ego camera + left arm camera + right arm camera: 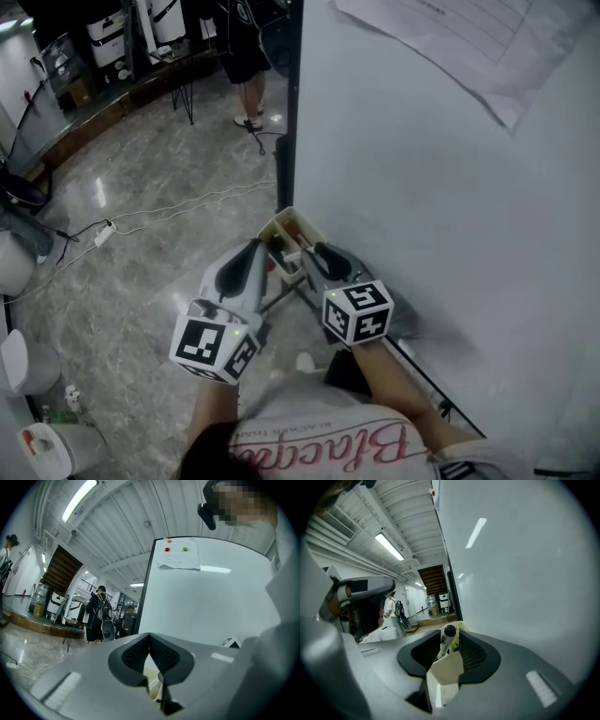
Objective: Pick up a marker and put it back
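A cream holder box (285, 223) hangs at the whiteboard's (450, 187) lower left corner. In the right gripper view a white marker with a black cap (448, 636) stands upright in this box (446, 670), with something yellow-green beside it. My right gripper (451, 635) straddles the marker; its pads stand a little apart from it, so it is open. In the head view the right gripper (315, 253) reaches the box from the board side. My left gripper (257, 247) hovers at the box's left edge. Its fingertips meet, shut on nothing (149, 637).
A paper sheet (469, 37) is pinned high on the whiteboard. The board's stand leg (422, 375) runs along the floor near the person's feet. Cables and a power strip (103, 234) lie on the marble floor. Someone (246, 66) stands at the back, and white bins (47, 450) sit at the left.
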